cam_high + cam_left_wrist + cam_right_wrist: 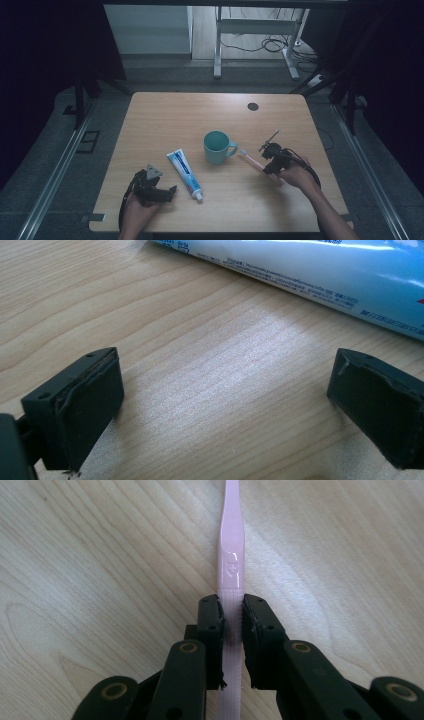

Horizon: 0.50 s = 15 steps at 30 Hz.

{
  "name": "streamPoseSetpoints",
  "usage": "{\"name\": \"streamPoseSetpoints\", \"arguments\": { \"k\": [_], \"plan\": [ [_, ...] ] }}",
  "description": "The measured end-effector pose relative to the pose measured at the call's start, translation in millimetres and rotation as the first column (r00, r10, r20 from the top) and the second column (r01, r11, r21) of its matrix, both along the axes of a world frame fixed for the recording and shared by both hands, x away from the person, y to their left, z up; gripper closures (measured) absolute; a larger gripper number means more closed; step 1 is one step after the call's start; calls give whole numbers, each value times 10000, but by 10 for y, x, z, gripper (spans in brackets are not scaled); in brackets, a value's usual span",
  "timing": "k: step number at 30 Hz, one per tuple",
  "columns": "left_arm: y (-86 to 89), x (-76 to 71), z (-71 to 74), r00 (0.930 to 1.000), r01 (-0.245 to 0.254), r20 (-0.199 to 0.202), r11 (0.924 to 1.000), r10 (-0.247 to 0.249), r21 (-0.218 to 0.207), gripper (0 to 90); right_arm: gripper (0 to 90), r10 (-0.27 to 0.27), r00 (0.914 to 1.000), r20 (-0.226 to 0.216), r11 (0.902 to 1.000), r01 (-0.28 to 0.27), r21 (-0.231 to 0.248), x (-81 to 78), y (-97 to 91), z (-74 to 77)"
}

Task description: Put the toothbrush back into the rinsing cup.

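A pink toothbrush (pixel 251 159) (pixel 230 555) lies on the wooden table (pixel 170 112), to the right of a teal mug (pixel 218 147). My right gripper (pixel 268 163) (pixel 232 611) is shut on its ribbed handle, with one pad pressed against each side. The brush head points toward the mug. A blue and white toothpaste tube (pixel 184 173) (pixel 310 275) lies left of the mug, cap toward the front edge. My left gripper (pixel 169 193) (pixel 225 405) rests low on the table just left of the tube. Its jaws are wide open with only bare wood between them.
A dark round cable hole (pixel 252 106) sits near the table's far edge. Beyond the table stand desk legs (pixel 218 50) and loose cables on the floor. The far half of the table is bare wood.
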State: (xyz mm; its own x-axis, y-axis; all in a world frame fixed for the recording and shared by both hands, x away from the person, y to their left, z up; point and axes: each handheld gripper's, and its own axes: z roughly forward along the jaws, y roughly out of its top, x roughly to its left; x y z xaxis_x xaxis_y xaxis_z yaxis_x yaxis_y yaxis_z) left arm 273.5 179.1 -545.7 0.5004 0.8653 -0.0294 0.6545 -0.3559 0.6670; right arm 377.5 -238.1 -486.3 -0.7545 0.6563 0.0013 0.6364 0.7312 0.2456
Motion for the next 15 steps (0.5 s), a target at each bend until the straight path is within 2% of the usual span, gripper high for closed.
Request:
{"name": "streamPoseSetpoints", "arguments": {
  "k": [6, 15],
  "plan": [
    [0, 0, 0, 10000, 0, 0, 10000, 0, 2, 16, 788, -130, 9998, 162, 9990, 123, 428, 0, -75, 69],
    [0, 0, 0, 10000, 1, 0, 10000, -1, 1, 16, 788, -209, 9987, 474, 9971, 173, 744, -12, -99, 151]
  ]
}}
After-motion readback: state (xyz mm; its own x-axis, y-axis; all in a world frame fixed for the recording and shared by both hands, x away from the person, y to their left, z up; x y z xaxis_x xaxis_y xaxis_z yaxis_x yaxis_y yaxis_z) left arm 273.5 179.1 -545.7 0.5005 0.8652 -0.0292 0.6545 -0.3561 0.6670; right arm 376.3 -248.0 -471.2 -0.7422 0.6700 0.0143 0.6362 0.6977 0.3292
